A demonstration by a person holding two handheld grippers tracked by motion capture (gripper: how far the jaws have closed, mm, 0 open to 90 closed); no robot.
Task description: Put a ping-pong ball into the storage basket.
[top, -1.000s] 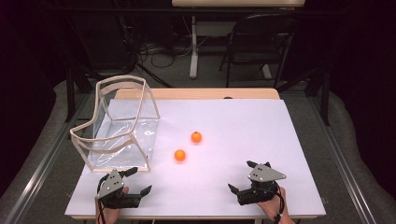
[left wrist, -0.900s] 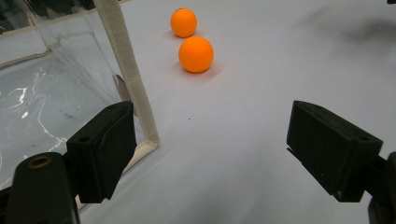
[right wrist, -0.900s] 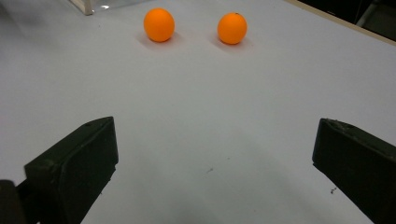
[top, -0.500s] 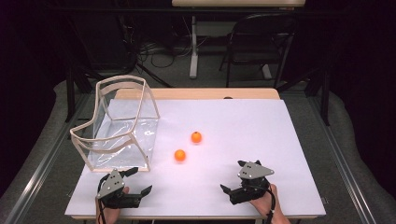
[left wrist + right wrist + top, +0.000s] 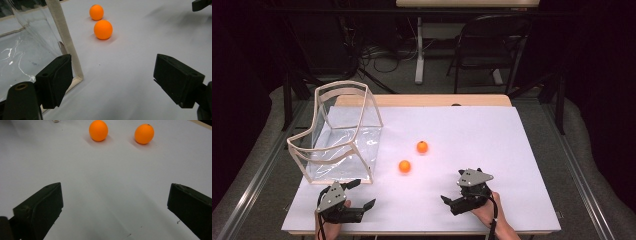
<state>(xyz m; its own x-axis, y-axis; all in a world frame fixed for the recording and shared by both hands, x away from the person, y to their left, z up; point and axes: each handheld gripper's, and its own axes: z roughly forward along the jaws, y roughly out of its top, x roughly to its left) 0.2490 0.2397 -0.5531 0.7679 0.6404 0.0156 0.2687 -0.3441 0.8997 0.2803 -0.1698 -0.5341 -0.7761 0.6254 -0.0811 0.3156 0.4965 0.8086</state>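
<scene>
Two orange balls lie on the white table top (image 5: 512, 165). The nearer ball (image 5: 404, 166) (image 5: 103, 29) (image 5: 98, 130) sits a little in front and left of the farther ball (image 5: 422, 147) (image 5: 96, 12) (image 5: 144, 133). My left gripper (image 5: 362, 194) (image 5: 112, 85) rests open near the table's front left, just in front of the clear bin, with nothing between its jaws. My right gripper (image 5: 457, 186) (image 5: 115, 205) is open at the front right, aimed at the balls and well short of them.
A clear plastic bin (image 5: 339, 135) with a cream rim (image 5: 63, 37) lies tipped on the left side of the table, its corner close to my left jaw. A dark chair (image 5: 492, 45) and cables stand beyond the far edge.
My right gripper has slid left along the front of the table, toward the balls. The left gripper and both balls have stayed put.
</scene>
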